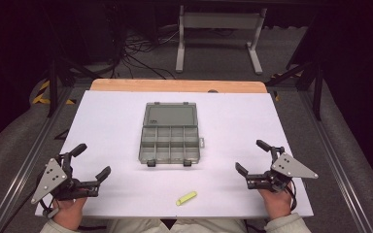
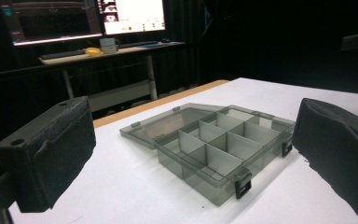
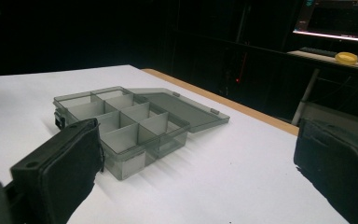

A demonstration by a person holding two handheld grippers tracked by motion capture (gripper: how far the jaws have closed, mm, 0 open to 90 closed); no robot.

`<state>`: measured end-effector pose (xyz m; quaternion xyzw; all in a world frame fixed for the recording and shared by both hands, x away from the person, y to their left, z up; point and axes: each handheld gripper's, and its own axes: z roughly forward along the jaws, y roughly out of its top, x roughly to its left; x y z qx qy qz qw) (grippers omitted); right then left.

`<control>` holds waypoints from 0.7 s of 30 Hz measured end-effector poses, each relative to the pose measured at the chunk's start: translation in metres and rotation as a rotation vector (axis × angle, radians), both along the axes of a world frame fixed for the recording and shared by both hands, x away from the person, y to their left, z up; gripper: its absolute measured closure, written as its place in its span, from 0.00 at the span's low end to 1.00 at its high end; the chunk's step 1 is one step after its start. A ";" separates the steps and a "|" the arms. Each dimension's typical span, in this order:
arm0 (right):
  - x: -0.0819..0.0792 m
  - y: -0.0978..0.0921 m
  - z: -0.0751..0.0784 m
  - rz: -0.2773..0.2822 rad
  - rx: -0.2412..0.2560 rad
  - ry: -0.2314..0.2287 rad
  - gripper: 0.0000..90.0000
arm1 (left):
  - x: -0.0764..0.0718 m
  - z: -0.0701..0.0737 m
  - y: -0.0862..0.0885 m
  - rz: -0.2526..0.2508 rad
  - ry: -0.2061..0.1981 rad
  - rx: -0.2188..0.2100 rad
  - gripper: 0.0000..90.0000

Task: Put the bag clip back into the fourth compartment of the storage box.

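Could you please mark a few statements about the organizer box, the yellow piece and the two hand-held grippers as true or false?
1. The compartment organizer box lies open, its lid flat on the table. True.
2. The yellow piece sits inside a compartment. False: it lies on the white table cover, nearer the person than the box.
3. The left hand-held gripper is open and holds nothing. True.
4. The right hand-held gripper grips the box latch. False: it is open, apart from the box.
5. The compartments look empty. True.

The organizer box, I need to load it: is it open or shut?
Open: the organizer box has its lid laid flat behind, and its compartments look empty.
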<state>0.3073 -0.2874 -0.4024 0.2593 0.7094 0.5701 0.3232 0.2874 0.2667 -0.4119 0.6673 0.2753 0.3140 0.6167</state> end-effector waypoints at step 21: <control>0.003 0.013 0.001 0.039 -0.009 0.047 0.02 | 0.000 0.000 0.000 0.015 0.008 0.017 0.00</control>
